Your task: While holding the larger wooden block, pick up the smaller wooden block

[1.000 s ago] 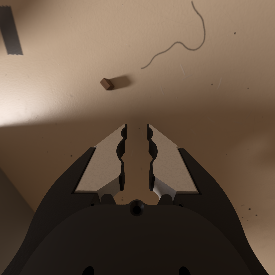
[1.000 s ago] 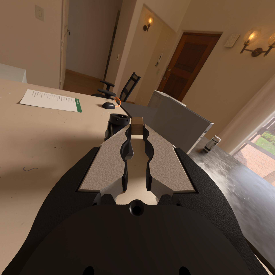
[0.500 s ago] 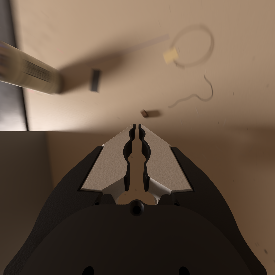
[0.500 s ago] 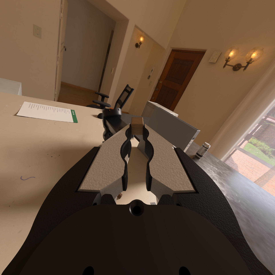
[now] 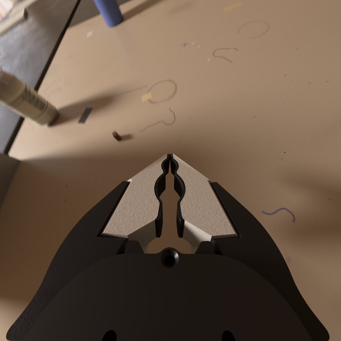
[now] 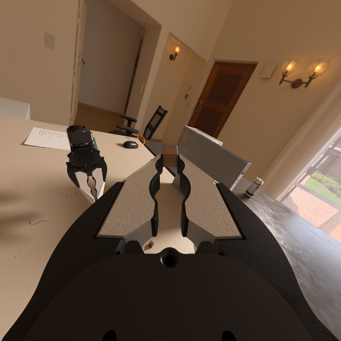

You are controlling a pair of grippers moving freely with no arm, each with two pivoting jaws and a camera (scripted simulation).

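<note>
My right gripper [image 6: 170, 156] is shut on the larger wooden block [image 6: 170, 155], a light tan cube held at the fingertips well above the table. The smaller wooden block [image 5: 116, 135] is a dark brown cube lying on the tan table, ahead and to the left of my left gripper [image 5: 170, 154]. It also shows in the right wrist view [image 6: 151, 244], far below between the finger bases. My left gripper is shut and empty, high above the table. It shows in the right wrist view [image 6: 94, 198] too, pointing down, fingertips together.
A beige tube [image 5: 27, 103] and a blue cylinder [image 5: 110, 13] stand near the table's left edge [image 5: 49, 64]. A grey box [image 6: 212, 162], a can [image 6: 254, 187], a mouse [image 6: 130, 144], a paper sheet [image 6: 46, 138] and an office chair [image 6: 140, 123] lie farther off.
My left gripper has closed from open to shut with nothing in it and has risen away from the small block. The right gripper has risen, still holding the larger block.
</note>
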